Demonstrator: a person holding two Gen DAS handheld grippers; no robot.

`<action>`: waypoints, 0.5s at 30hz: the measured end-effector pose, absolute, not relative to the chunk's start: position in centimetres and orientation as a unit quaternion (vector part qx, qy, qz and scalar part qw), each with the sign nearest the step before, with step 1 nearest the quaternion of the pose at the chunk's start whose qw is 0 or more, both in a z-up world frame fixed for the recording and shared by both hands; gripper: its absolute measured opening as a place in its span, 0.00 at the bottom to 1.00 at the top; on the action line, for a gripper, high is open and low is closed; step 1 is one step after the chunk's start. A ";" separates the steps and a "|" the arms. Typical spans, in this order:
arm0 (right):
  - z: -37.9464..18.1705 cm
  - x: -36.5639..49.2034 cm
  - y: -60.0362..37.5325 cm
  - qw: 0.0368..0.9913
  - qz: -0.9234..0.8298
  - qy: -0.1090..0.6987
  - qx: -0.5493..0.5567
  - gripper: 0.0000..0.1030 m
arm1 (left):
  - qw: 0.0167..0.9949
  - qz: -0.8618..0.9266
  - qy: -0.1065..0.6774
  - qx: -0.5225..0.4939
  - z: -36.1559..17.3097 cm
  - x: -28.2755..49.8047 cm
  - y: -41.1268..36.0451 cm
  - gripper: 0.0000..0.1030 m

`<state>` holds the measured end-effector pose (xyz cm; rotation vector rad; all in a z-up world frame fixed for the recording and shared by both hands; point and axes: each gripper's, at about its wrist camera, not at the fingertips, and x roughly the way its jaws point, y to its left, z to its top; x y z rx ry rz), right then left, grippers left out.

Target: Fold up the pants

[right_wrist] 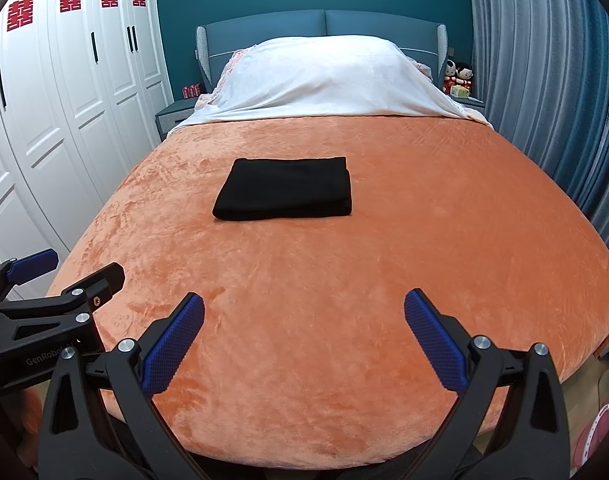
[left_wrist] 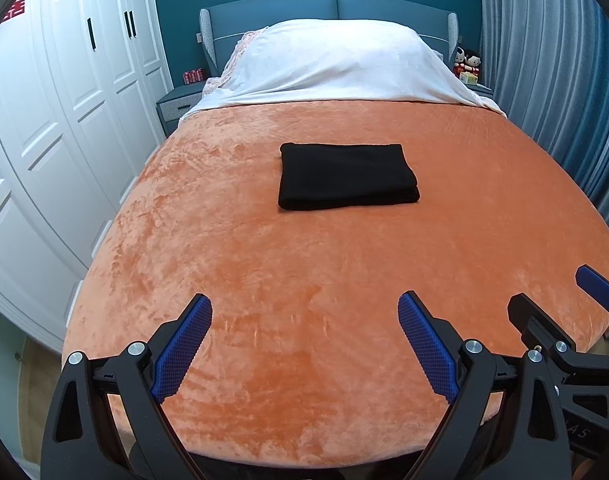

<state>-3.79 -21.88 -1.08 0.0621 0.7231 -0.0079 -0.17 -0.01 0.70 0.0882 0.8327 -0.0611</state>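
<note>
My left claw (left_wrist: 305,316) and right claw (right_wrist: 304,312) both gaped wide and empty over the blanket (left_wrist: 304,280). The pants (left_wrist: 346,176) lay mid-bed, well ahead, apparently folded flat.

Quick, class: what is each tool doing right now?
Left tool: open, holding nothing.
Right tool: open, holding nothing.

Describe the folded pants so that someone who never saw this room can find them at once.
Start at the bed with the orange blanket that fills the room. Near its middle, below the white sheet, lie the pants, a flat black rectangle. Nothing else rests on the orange, nothing else there is black.
</note>
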 end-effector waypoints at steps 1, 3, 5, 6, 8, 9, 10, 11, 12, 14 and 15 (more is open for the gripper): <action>-1.1 -3.8 -21.9 0.935 -0.004 0.354 0.031 0.95 | 0.913 -0.030 0.404 0.043 0.7 -0.2 0.0 0.90; -1.1 -3.7 -22.0 0.935 -0.003 0.354 0.030 0.95 | 0.913 -0.032 0.404 0.047 0.5 -0.2 0.0 0.90; -1.1 -3.8 -21.9 0.934 -0.005 0.355 0.031 0.95 | 0.914 -0.033 0.402 0.052 0.3 -0.4 -0.1 0.90; -1.1 -3.9 -21.8 0.934 -0.006 0.355 0.031 0.95 | 0.914 -0.033 0.401 0.054 0.2 -0.4 -0.1 0.90; -1.2 -4.0 -21.6 0.934 -0.007 0.356 0.030 0.95 | 0.913 -0.032 0.402 0.054 0.1 -0.5 -0.1 0.90; -1.3 -4.1 -21.5 0.934 -0.008 0.357 0.031 0.95 | 0.913 -0.031 0.404 0.055 0.0 -0.5 -0.1 0.90; -1.3 -4.2 -21.5 0.933 -0.008 0.358 0.032 0.95 | 0.913 -0.030 0.403 0.056 -0.1 -0.5 -0.1 0.90; -1.3 -4.2 -21.5 0.933 -0.008 0.358 0.034 0.95 | 0.914 -0.029 0.400 0.058 -0.2 -0.6 -0.1 0.90; -1.3 -4.1 -21.5 0.933 -0.008 0.358 0.035 0.95 | 0.916 -0.022 0.396 0.064 -0.2 -0.8 -0.2 0.90; -1.3 -4.2 -21.5 0.933 -0.008 0.358 0.035 0.95 | 0.917 -0.014 0.392 0.067 -0.1 -0.8 -0.2 0.90; -1.3 -4.2 -21.5 0.933 -0.009 0.358 0.035 0.95 | 0.917 -0.009 0.392 0.067 -0.2 -0.7 -0.1 0.90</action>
